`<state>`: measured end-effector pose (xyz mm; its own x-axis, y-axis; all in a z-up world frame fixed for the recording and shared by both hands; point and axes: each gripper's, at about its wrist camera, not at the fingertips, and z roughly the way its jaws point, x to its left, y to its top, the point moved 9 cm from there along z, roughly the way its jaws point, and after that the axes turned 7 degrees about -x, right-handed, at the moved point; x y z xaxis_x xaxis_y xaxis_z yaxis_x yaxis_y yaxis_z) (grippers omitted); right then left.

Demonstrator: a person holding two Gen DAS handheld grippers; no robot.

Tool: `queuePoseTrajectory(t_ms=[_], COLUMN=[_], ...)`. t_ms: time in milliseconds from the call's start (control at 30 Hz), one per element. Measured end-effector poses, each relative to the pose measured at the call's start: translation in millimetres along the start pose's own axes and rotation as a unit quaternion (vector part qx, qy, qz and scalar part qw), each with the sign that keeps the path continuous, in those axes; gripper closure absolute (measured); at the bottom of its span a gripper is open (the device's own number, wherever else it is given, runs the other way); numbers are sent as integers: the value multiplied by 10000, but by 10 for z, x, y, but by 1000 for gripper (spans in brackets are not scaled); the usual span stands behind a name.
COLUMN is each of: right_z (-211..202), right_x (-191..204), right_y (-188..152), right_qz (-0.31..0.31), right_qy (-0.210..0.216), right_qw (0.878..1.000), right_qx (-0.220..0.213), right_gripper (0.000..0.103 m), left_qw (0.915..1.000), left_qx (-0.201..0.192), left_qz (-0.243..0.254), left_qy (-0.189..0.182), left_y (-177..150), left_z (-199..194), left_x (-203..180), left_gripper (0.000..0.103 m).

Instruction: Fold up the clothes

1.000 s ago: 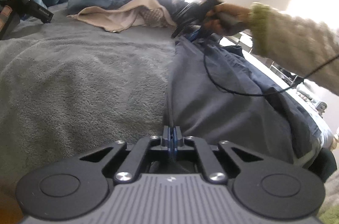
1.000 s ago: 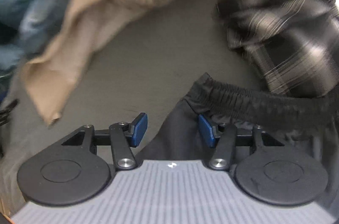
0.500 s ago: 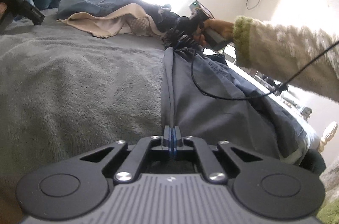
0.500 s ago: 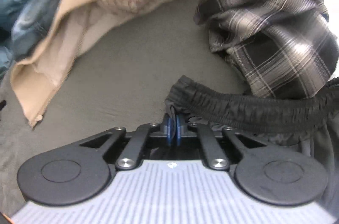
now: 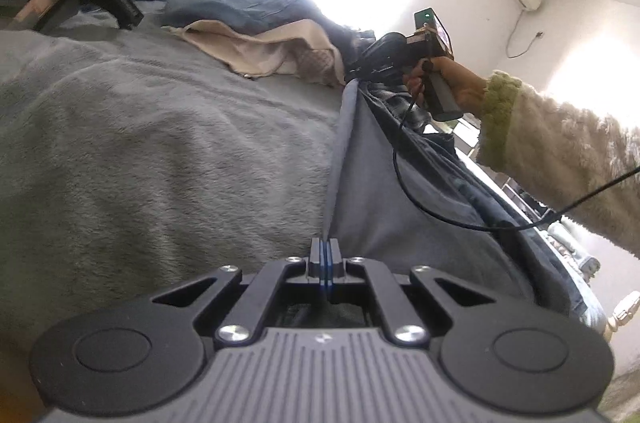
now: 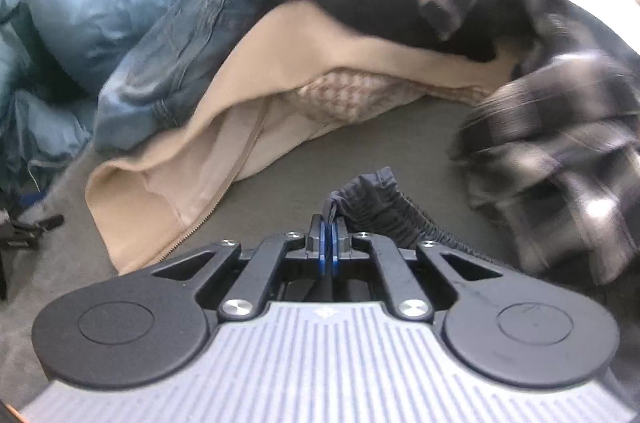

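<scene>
Grey fleece bed cover (image 5: 152,151) carries dark grey elastic-waist trousers (image 5: 400,207) stretched toward twelve o'clock. Left gripper (image 5: 325,265) is clamped on one end, right gripper (image 6: 329,245) has just closed on the waistband. Keep the edge taut and both corners level while folding.

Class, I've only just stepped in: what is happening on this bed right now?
A person is folding clothes with a hand-held gripper in each hand. The left hand-held gripper is shut on one end of the dark trousers; the right hand-held gripper is shut on their elastic waistband. The trousers stretch between them over the grey blanket. A beige jacket and plaid shirt lie unfolded behind.
</scene>
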<state>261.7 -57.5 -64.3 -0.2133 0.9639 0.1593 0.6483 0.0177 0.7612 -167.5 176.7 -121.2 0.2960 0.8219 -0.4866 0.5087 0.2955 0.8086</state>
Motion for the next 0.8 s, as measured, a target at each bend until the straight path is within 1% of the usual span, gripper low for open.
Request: queuePoseTrajectory(t_ms=[100, 133, 167, 200, 233, 300, 333, 400, 433, 467, 533, 600, 667, 733, 800], right_z=[203, 277, 351, 407, 387, 295, 218, -29, -163, -338, -697, -1160, -1611, -2082, -2553], right_x=[22, -1, -24, -49, -87, -160, -197, -281, -328, -397, -537, -706, -908, -1123, -1400], right_y=[-134, -189, -244, -288, -286, -255, -226, -144, -100, -38, 82, 138, 114, -9, -267], right_qz=[-50, 98, 246, 396, 560, 886, 1026, 1109, 1146, 1162, 1192, 1162, 1145, 1122, 1145], right_qy=[4, 41, 79, 124, 204, 438, 561, 632, 665, 687, 738, 836, 836, 869, 774], right_qw=[9999, 9996, 9990, 9981, 9973, 9941, 9921, 9912, 9907, 9906, 9901, 9896, 9896, 9893, 9894], right_qx=[149, 257, 364, 449, 432, 450, 463, 359, 304, 235, 90, -110, -257, -344, -441], right_gripper=[101, 99, 95, 94, 94, 83, 74, 69, 62, 58, 58, 58, 57, 57, 57], left_qw=[10000, 9999, 9999, 9998, 9997, 9995, 9993, 9987, 9985, 9982, 9974, 9957, 9933, 9912, 9910], left_qx=[36, 56, 78, 114, 155, 209, 217, 204, 195, 189, 144, 80, -15, -134, -267], left_qz=[-9, 26, 44, 34, 17, -70, -152, -275, -291, -307, -321, -343, -401, -407, -285], left_qy=[81, 101, 130, 152, 171, 229, 273, 370, 415, 480, 625, 852, 1088, 1253, 1282], left_y=[-2, -1, 0, 0, 2, 13, 24, 53, 69, 87, 135, 196, 273, 358, 460], left_z=[13, 17, 21, 24, 23, 12, 1, -28, -47, -65, -113, -170, -246, -327, -374], left_x=[43, 40, 40, 41, 45, 59, 73, 102, 106, 109, 113, 139, 161, 135, 15], left_gripper=[102, 102, 102, 101, 101, 99, 97, 97, 93, 91, 88, 86, 85, 82, 76])
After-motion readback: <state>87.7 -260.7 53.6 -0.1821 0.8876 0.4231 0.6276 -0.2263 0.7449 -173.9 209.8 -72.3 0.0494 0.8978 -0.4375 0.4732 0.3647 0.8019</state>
